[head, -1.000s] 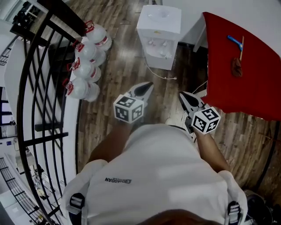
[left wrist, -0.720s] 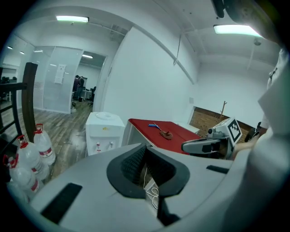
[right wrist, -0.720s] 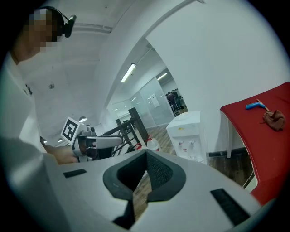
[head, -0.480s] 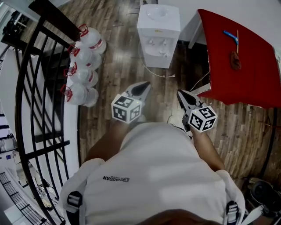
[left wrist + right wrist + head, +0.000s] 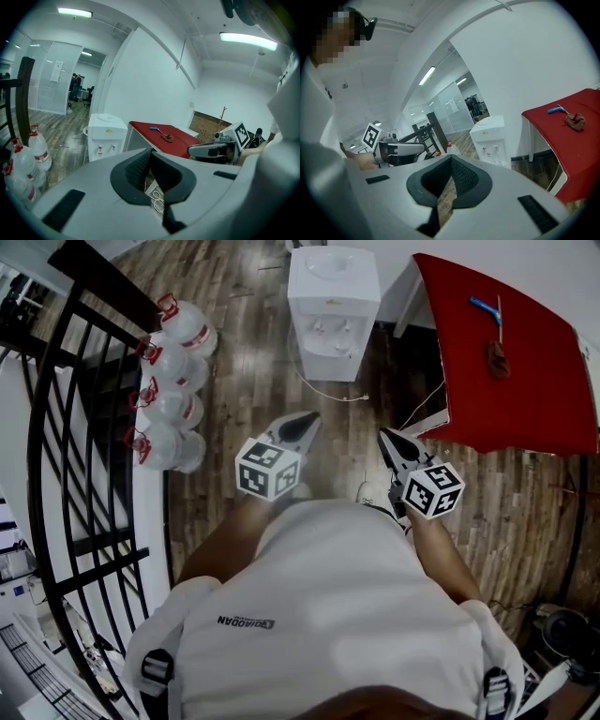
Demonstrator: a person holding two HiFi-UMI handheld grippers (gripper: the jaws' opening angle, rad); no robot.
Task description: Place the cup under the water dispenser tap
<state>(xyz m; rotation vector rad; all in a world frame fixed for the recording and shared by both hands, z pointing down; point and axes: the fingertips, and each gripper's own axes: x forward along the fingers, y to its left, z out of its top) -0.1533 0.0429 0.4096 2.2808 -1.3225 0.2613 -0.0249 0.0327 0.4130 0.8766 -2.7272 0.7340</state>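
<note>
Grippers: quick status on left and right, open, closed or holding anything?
Left gripper: jaws closed, nothing between them.
Right gripper: jaws closed, nothing between them.

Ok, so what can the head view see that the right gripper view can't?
Only the head view shows all four water bottles in their row, and the marker cube on the right gripper. Only the right gripper view shows the ceiling lights and the glass walls far behind. Both show the water dispenser, the red table, the black railing and the left gripper.
</note>
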